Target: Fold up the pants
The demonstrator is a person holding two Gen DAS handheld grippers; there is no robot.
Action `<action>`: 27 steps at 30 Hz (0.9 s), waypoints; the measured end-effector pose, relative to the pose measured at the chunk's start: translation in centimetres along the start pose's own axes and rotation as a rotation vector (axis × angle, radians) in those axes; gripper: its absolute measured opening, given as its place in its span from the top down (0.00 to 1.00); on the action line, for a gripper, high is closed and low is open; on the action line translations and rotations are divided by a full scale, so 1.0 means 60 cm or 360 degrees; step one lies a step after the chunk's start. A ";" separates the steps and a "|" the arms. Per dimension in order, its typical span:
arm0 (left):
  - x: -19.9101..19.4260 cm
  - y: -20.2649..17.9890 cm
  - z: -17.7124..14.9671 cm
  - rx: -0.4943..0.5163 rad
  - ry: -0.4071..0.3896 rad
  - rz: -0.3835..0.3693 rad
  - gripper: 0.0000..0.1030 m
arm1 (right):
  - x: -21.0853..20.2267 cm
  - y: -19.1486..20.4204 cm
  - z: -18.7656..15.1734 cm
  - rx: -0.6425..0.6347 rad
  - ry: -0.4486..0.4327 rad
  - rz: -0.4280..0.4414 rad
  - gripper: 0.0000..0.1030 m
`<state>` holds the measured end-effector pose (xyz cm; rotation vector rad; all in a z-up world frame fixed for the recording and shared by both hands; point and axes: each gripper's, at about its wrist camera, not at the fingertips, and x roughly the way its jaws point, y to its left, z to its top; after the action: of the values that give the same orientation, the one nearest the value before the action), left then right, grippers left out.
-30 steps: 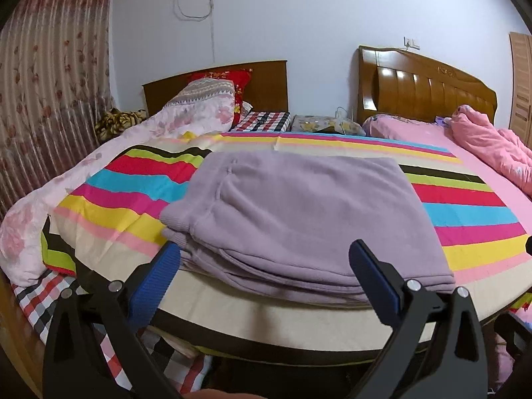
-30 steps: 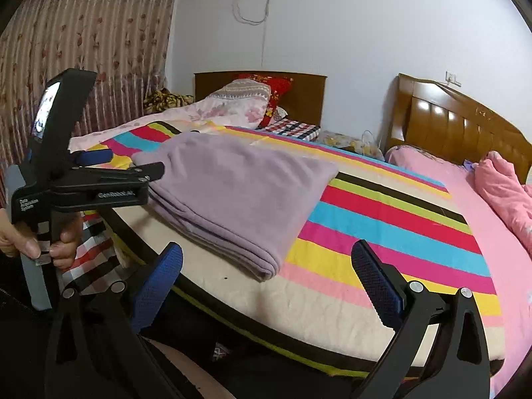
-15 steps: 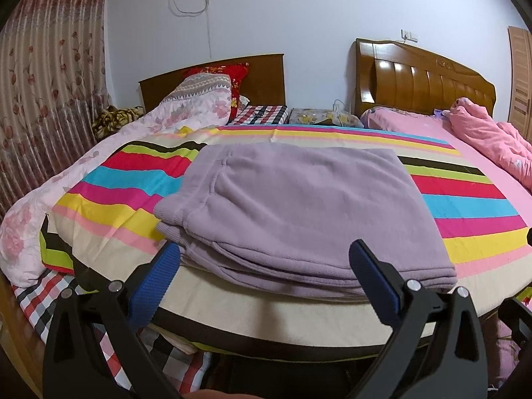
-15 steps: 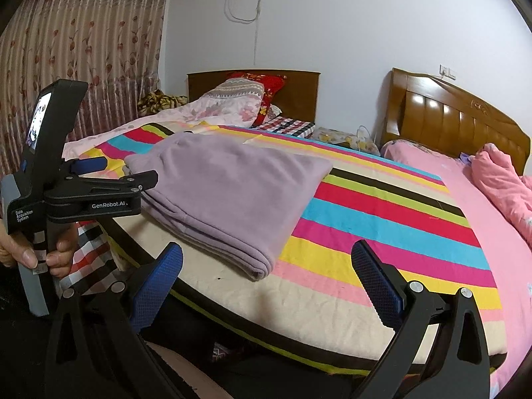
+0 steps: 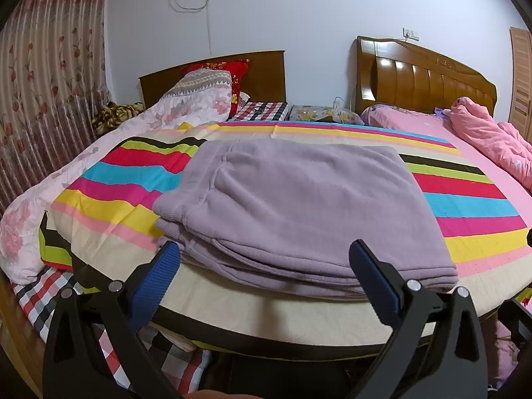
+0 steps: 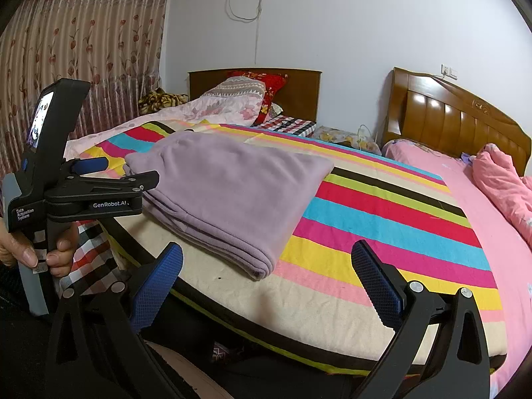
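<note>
With the lilac pants lying folded in a neat stack on the striped blanket near the bed's front edge, we hold the left gripper and right gripper spread wide and empty, and we judge it best to withdraw without brushing the stack.

The left gripper is tilting downward and easing nearer the folded lilac pants, which are sitting lower in its view; the right gripper is swinging slightly rightward, so the left gripper is sliding further into its view
</note>
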<state>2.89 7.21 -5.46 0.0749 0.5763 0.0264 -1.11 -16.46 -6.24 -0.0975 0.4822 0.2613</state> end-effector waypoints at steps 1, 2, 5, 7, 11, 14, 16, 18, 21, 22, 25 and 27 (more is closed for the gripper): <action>0.000 0.000 0.000 -0.0001 0.0001 0.0000 0.02 | 0.000 0.001 0.000 0.0000 0.0000 -0.0001 0.04; 0.000 0.000 0.001 -0.0002 0.0002 0.0001 0.02 | 0.000 0.001 0.000 0.0001 0.0000 0.0000 0.04; 0.000 0.000 0.001 -0.0001 0.0004 0.0001 0.02 | -0.001 0.001 0.000 -0.0001 -0.0001 -0.0001 0.04; 0.002 -0.001 0.001 -0.0003 0.0009 0.0000 0.02 | -0.001 0.001 0.000 -0.0001 -0.0001 0.0000 0.04; 0.003 0.000 -0.001 -0.0009 0.0019 0.0000 0.02 | -0.001 0.000 0.000 0.0000 0.0000 0.0001 0.04; 0.003 0.000 -0.003 -0.0009 0.0014 0.0010 0.02 | -0.001 -0.001 0.000 0.0000 0.0001 0.0003 0.04; 0.004 -0.001 -0.003 -0.0010 0.0024 0.0005 0.02 | -0.001 -0.001 0.000 -0.0001 0.0002 0.0002 0.04; 0.004 -0.003 -0.004 -0.0010 0.0024 0.0007 0.02 | -0.001 0.000 0.000 -0.0001 0.0001 0.0002 0.04; 0.004 -0.002 -0.004 -0.0010 0.0023 0.0006 0.02 | -0.002 0.000 0.000 0.0001 0.0001 0.0002 0.04; 0.004 -0.003 -0.004 -0.0010 0.0024 0.0006 0.02 | -0.002 0.000 0.000 0.0000 0.0001 0.0003 0.04; 0.004 -0.002 -0.004 -0.0009 0.0026 0.0004 0.01 | -0.002 0.001 0.000 0.0000 0.0002 0.0003 0.04; 0.005 -0.002 -0.004 -0.0011 0.0028 0.0005 0.02 | -0.002 0.001 0.000 -0.0001 0.0003 0.0004 0.04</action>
<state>3.00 7.12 -5.83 0.0690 0.5934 0.0321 -1.25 -16.43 -6.21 -0.0980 0.4838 0.2638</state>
